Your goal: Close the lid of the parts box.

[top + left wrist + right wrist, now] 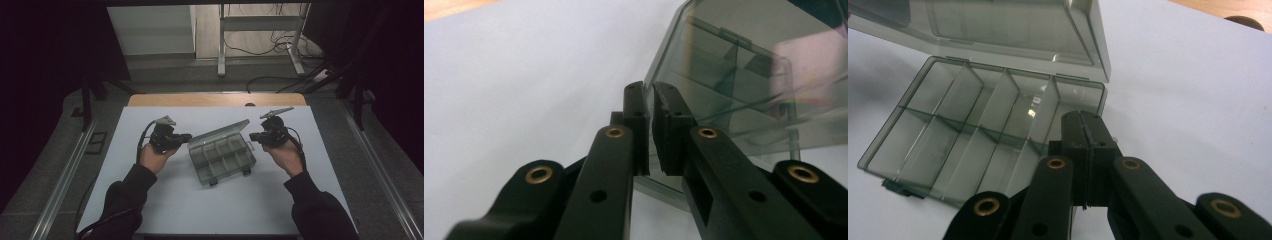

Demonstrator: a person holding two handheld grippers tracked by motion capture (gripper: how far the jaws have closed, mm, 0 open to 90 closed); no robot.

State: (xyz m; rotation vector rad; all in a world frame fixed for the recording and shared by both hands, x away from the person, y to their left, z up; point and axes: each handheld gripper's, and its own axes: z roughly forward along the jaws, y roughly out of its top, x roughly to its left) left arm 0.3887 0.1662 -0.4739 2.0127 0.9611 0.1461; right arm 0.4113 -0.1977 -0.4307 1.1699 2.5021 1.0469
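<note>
While both claws sit closed, left claw (186, 136), right claw (253, 135), open organizer box (222, 156) between.

The organizer box (223, 156) is smoky grey see-through plastic, its lid (998, 25) the same tint. Both grippers, left gripper (186, 137) and right gripper (253, 136), are black with brass-coloured rivets. The table top (210, 205) is plain white, with a tan wooden edge (215, 99) at twelve o'clock. The sleeves (320, 210) are black.
</note>
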